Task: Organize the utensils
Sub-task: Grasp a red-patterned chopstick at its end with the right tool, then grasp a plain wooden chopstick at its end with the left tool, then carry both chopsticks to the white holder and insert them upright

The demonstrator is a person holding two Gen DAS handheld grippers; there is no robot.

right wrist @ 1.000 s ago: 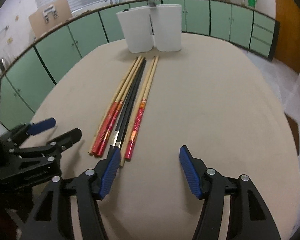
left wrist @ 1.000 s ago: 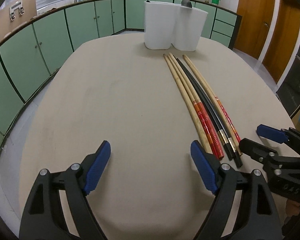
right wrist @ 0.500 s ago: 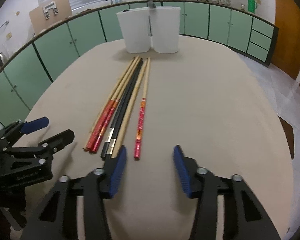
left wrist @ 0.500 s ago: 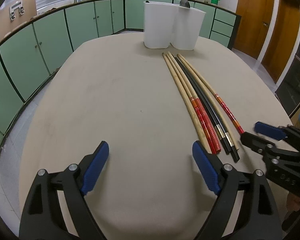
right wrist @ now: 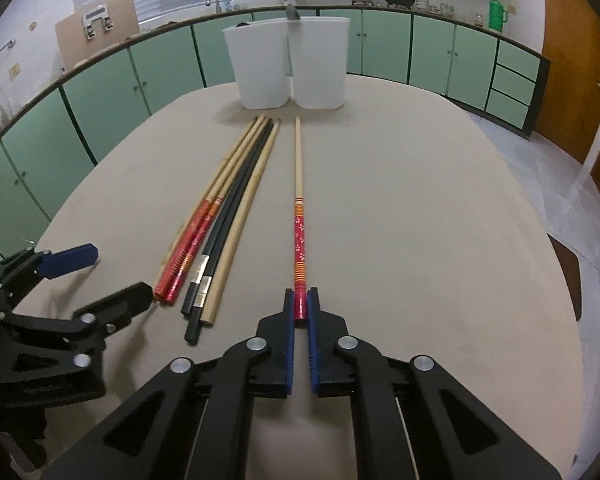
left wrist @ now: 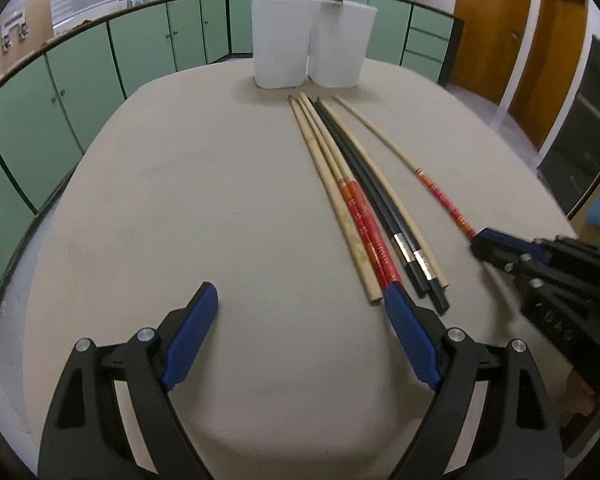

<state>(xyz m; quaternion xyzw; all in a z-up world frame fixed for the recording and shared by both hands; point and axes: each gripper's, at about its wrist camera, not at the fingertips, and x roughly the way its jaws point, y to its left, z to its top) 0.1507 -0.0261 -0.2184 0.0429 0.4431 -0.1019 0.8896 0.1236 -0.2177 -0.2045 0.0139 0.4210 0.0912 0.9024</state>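
**Pinching one chopstick by its very end**

Clenching the right tongs (right wrist: 301, 308) on the butt of the red-patterned chopstick (right wrist: 299, 216), the jaws have just been closing on it; it lies apart from the bundle of chopsticks (right wrist: 220, 224), tip toward the white holder (right wrist: 288, 64); such an end grip could let it swivel or slip when lifted; the left tongs (left wrist: 300, 308) gape, released, just beside the bundle; bare counter (right wrist: 440, 220) rightward offers room.

Dim, soft light; fisheye-warped edges
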